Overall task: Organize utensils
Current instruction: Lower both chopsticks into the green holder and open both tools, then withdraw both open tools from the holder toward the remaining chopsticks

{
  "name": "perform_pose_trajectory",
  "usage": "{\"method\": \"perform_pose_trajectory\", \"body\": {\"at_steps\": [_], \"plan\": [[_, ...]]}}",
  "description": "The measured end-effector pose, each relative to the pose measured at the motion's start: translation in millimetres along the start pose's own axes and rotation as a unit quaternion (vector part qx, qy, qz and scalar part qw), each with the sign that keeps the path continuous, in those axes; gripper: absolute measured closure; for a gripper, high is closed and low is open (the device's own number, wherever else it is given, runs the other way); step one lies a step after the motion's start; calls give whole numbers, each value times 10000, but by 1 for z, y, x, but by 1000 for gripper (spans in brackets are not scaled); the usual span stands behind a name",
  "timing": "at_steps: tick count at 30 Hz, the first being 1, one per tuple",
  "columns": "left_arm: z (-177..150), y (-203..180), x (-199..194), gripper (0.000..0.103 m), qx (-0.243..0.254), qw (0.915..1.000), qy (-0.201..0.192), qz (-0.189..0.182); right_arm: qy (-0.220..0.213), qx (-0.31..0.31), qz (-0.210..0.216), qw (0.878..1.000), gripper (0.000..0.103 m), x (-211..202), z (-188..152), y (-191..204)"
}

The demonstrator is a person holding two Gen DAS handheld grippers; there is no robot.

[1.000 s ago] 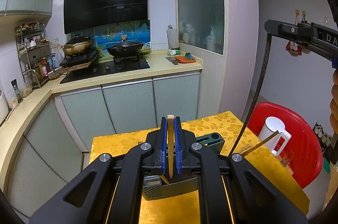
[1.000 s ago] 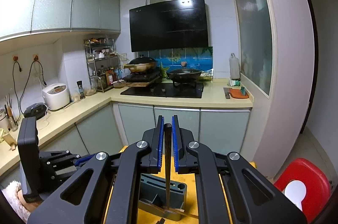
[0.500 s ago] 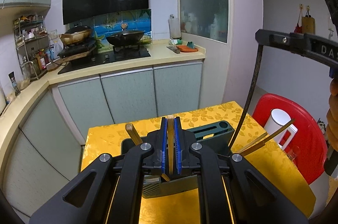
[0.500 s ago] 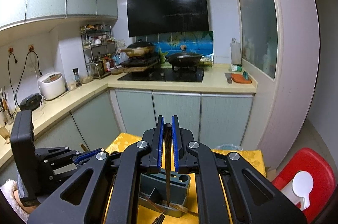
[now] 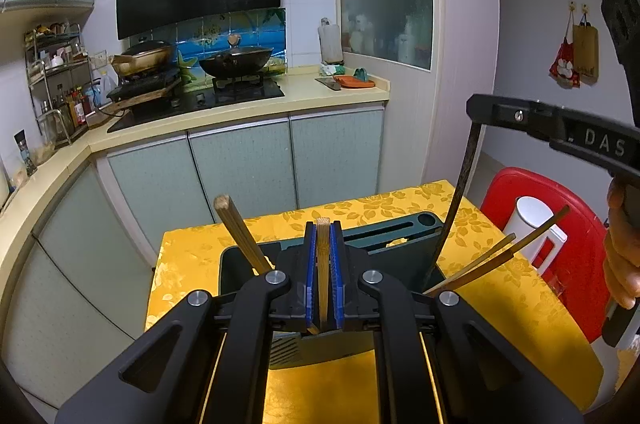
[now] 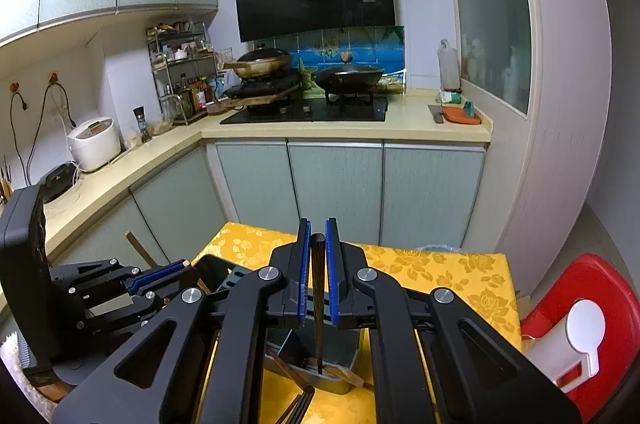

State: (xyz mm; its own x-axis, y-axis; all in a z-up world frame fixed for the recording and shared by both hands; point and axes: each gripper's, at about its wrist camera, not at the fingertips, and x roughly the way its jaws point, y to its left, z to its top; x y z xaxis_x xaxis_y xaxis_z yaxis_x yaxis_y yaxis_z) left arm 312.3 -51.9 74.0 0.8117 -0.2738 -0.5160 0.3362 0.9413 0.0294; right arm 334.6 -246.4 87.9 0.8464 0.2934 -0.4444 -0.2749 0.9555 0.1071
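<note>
A dark green utensil holder stands on the yellow tablecloth; it also shows in the right wrist view. My left gripper is shut on a light wooden chopstick over the holder. My right gripper is shut on a dark chopstick, its tip down in the holder; the same stick shows in the left wrist view. A wooden handle and brown chopsticks lean out of the holder.
A red stool with a white kettle stands right of the table. Loose chopsticks lie on the cloth near the holder. Kitchen counter and stove with pans lie behind.
Both grippers have come lower and closer to the holder. The dark chopstick's tip has sunk into the holder. The wooden handle at the left has come into view.
</note>
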Motion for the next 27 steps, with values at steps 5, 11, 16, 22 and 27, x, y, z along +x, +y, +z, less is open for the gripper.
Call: {"method": "perform_pose_trajectory", "body": {"at_steps": [5,11,16,22,27], "plan": [[-2,4,2,67,-129,9998,100,-85,57,101,23,9999,93,1,-5,-4],[0,12,-8,35,-363,9992,9,-162,-60,174,-35,9998,60,-7,-7,-8],[0,8,-28,27,-300,9991,-265,-114,-188,173,-24,9997,59,-21,-6,-12],[0,4,-61,22,-134,9974,-701,-37,-377,190,-53,9991,59,-48,-12,-15],[-10,6,-77,21,-116,9963,-846,120,-540,119,-217,9982,59,-69,-26,-14]]}}
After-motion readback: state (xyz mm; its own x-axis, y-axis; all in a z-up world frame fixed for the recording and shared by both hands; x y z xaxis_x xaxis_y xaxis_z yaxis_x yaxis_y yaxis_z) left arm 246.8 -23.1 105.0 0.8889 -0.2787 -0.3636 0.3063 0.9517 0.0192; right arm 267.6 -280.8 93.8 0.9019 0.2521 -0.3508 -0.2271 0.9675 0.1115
